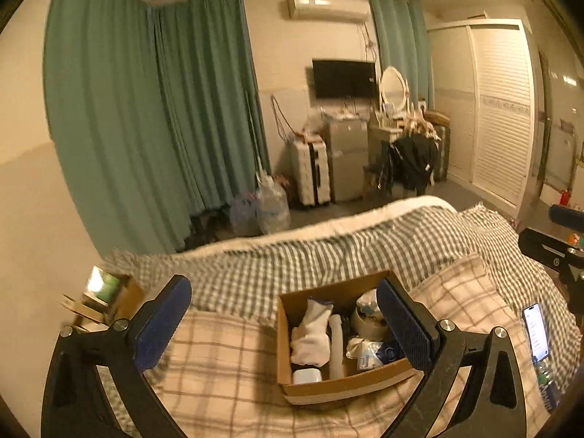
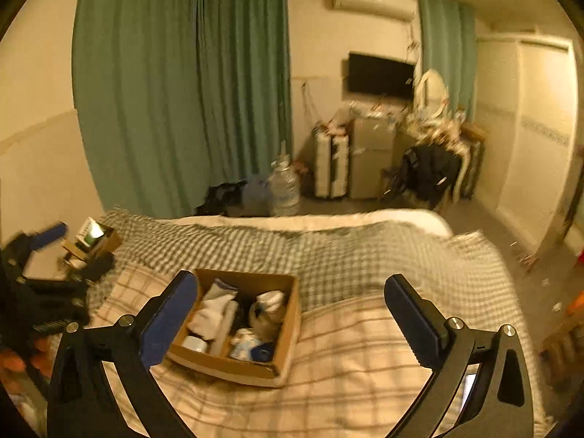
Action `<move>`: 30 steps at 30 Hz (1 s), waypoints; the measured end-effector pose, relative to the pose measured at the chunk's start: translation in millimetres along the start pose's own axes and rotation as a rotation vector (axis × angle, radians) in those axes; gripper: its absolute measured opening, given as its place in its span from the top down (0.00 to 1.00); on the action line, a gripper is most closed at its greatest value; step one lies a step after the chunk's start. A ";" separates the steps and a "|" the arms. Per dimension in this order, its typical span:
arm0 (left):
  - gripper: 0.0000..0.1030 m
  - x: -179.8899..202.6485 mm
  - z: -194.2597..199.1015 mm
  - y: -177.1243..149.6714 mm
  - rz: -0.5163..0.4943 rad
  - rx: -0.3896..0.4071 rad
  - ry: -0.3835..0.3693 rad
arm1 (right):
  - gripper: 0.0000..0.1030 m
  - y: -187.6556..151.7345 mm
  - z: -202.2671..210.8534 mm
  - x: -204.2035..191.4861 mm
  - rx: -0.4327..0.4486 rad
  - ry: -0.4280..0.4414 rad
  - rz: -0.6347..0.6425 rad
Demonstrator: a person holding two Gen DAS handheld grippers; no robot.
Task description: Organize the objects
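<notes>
Both of your grippers are hanging over the bed with their jaws spread wide and nothing between the pads: the left gripper [image 1: 284, 323] is sitting just short of the cardboard box [image 1: 339, 387], and the right gripper [image 2: 291, 320] is sitting to the box's right, over bare quilt.

You are looking at the box as your landmark. It is resting on the plaid quilt [image 1: 219, 357] and is holding a rolled white cloth [image 1: 310, 332], a white bottle [image 1: 335, 346], a roll of tape [image 1: 367, 323], a small white case [image 1: 306, 376] and some crumpled packets [image 1: 368, 356]. To the box's right a phone [image 1: 536, 332] is lying face up with its screen lit. Left of the box, near the bed's edge, a smaller open carton [image 1: 109, 292] is sitting.

By my reading you are only approaching: nothing is gripped yet. The next move calls for choosing one item, lowering a gripper squarely over it and closing gently, since the quilt is soft and will give under pressure.

Beyond the box a checked blanket [image 1: 328, 252] is covering the far half of the bed. Past that, green curtains [image 1: 146, 109], a suitcase [image 1: 310, 171], a wall television [image 1: 345, 78] and a white wardrobe [image 1: 500, 109] are filling the dim room.
</notes>
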State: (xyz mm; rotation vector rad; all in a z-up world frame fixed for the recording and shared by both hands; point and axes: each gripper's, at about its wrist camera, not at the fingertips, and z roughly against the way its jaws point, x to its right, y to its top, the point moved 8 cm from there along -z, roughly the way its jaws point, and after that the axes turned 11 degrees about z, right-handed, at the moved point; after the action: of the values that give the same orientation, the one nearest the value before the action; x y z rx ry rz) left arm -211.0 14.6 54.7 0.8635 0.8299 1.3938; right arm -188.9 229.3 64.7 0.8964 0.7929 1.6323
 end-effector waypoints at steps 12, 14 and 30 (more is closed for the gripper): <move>0.00 -26.7 46.5 -79.8 0.199 0.113 0.081 | 0.00 -56.5 32.6 -41.1 0.136 -0.063 0.047; 0.00 -27.1 33.4 -100.7 0.169 0.099 0.110 | 0.00 -68.4 23.9 -49.2 0.134 -0.063 0.067; 0.00 -26.7 11.7 -138.4 0.187 0.030 0.055 | 0.00 -124.0 -23.9 -47.3 0.009 -0.117 0.045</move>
State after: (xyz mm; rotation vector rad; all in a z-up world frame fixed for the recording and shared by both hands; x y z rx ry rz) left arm -137.0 -11.5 -62.9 0.9490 0.8300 1.5782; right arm -143.3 208.8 -60.5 1.0134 0.7043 1.6001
